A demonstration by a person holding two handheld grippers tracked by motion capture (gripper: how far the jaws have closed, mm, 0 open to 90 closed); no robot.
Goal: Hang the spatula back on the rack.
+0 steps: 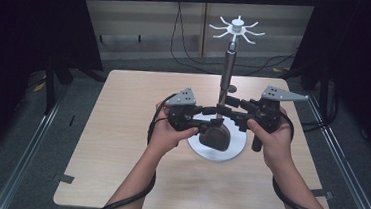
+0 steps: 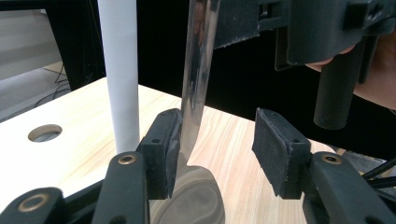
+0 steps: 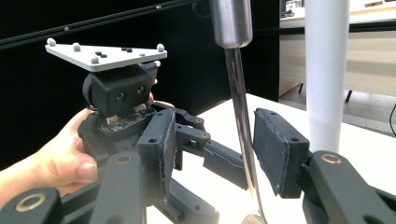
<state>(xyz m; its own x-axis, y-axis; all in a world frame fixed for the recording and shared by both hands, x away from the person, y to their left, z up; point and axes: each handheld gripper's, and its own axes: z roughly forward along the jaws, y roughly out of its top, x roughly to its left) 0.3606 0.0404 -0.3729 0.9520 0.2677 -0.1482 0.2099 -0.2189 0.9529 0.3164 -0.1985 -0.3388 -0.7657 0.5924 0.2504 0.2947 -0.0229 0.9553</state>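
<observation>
1. Between the pads of the left claw (image 2: pixel 215 135) stands the thin shaft of the metal ladle (image 2: pixel 198 70). It runs nearly upright, straight across the claw's closing line. The shaft leans against the inner face of one pad (image 2: pixel 161 144); the other pad stands clear of it, so this claw is apart and grips nothing.
2. The right claw (image 3: pixel 212 135) faces the left one from the opposite side of the same shaft. Here the shaft passes between the pads, closer to one pad (image 3: pixel 275 149) but, as far as I can tell, touching neither. This claw is apart as well.
3. In the high view the ladle (image 1: pixel 228 67) rises from the round base (image 1: pixel 235 151) of the white hook stand (image 1: pixel 237 28), with its dark bowl down on the base and its thick handle up near the hooks. Whether the handle hangs from a hook is too small to tell.
4. The stand's white pole (image 2: pixel 120 70) lies just beyond the ladle's shaft from either claw, near it but apart.
5. Both hands are level and mirror each other, each claw pointing inward at the shaft just above the bowl; neither is plainly nearer.
6. The coming move likely turns on that upright axis. Either claw need only close where it is, though the left pad already at the shaft could nudge it toward the pole.
</observation>
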